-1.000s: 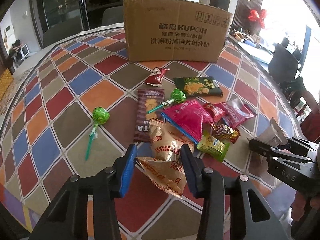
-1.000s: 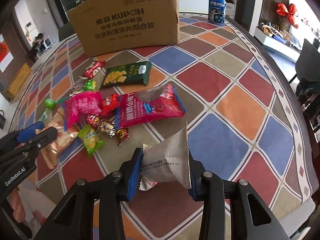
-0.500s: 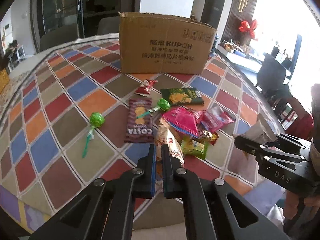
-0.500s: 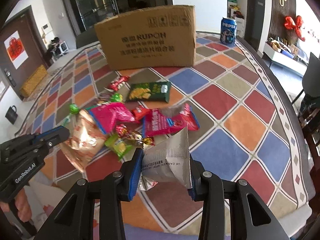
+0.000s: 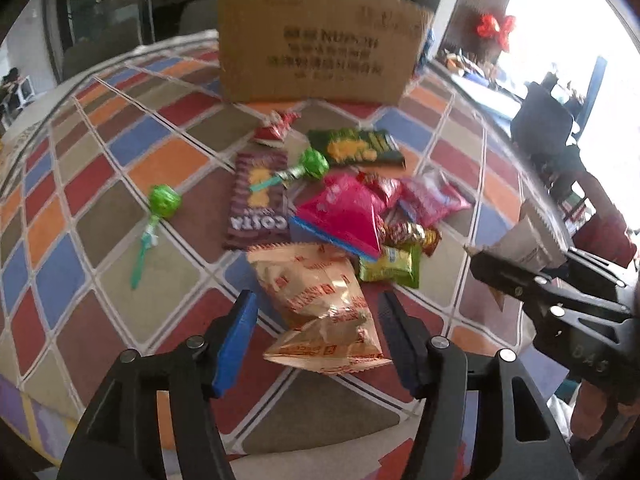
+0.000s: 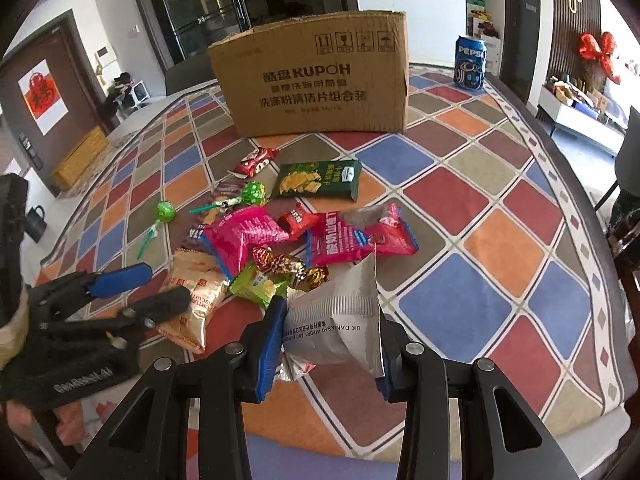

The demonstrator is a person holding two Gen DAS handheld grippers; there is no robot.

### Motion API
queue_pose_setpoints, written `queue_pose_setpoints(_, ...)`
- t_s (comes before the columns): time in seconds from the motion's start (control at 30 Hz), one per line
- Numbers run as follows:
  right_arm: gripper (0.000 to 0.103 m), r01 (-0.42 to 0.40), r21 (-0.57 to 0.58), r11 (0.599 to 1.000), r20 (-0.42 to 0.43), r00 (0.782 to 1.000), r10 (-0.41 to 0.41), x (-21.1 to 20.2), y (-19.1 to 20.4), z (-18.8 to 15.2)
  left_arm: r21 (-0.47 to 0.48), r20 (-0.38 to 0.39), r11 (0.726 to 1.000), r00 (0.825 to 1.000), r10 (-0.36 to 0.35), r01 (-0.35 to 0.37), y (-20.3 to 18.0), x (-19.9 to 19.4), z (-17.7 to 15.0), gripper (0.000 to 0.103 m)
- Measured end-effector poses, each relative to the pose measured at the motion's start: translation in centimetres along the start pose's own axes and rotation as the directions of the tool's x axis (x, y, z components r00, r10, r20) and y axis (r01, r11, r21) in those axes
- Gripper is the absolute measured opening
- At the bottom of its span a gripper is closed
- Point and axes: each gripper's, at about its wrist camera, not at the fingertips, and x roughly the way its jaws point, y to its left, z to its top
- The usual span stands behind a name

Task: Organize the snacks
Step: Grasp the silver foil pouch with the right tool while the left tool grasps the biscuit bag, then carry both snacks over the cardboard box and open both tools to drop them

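A pile of snacks lies on the chequered table: a cream biscuit bag (image 5: pixel 320 300), a pink bag (image 5: pixel 340 212), a green cracker pack (image 5: pixel 356 148), a brown Costa pack (image 5: pixel 258 200) and two green lollipops (image 5: pixel 164 202). My left gripper (image 5: pixel 316 336) is open, its jaws on either side of the biscuit bag, which rests on the table. My right gripper (image 6: pixel 328 344) is shut on a silver snack bag (image 6: pixel 340 320), held above the table's near edge. The biscuit bag (image 6: pixel 196 296) also shows in the right wrist view.
An open cardboard box (image 6: pixel 316 80) stands at the back of the table. A Pepsi can (image 6: pixel 470 62) stands to its right. Chairs (image 5: pixel 540 120) are beyond the right table edge.
My left gripper, shut on the biscuit bag and lifted half a second ago, has opened; the bag lies on the table between its jaws. My right gripper still holds the silver bag.
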Motion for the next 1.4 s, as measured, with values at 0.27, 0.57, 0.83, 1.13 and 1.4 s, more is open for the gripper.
queue_pose_setpoints(0.27, 0.04, -0.013, 0.021, 1.0, -0.035, 0.999, 0.014, 0.9, -0.4, -0.2, -0.01, 0.009, 1.0, 1.0, -0.008, 0.008, 0.1, 0.4, 0.1, 0.045)
queue_pose_setpoints(0.57, 0.04, -0.026, -0.013, 1.0, -0.011, 1.0, 0.025, 0.4, 0.3, 0.2, -0.025, 0.091, 0.999, 0.995, 0.039, -0.037, 0.6, -2.8, 0.1, 0.042)
queue_pose_setpoints(0.83, 0.04, -0.066, -0.022, 0.998, 0.043, 0.997, 0.067, -0.9, 1.0, 1.5, -0.036, 0.18, 0.999, 0.983, 0.028, -0.022, 0.6, -5.4, 1.6, 0.042)
queue_pose_setpoints(1.13, 0.04, -0.085, -0.057, 0.995, 0.15, 0.984, 0.093, -2.5, 2.0, 4.7, -0.026, 0.276, 0.999, 0.96, 0.041, -0.035, 0.9, -6.9, 4.6, 0.042)
queue_pose_setpoints(1.4, 0.04, -0.073, -0.076, 0.994, 0.229, 0.969, 0.088, -3.3, 2.1, 8.2, 0.002, 0.355, 0.998, 0.933, 0.058, -0.062, 0.8, -8.0, 8.1, 0.042)
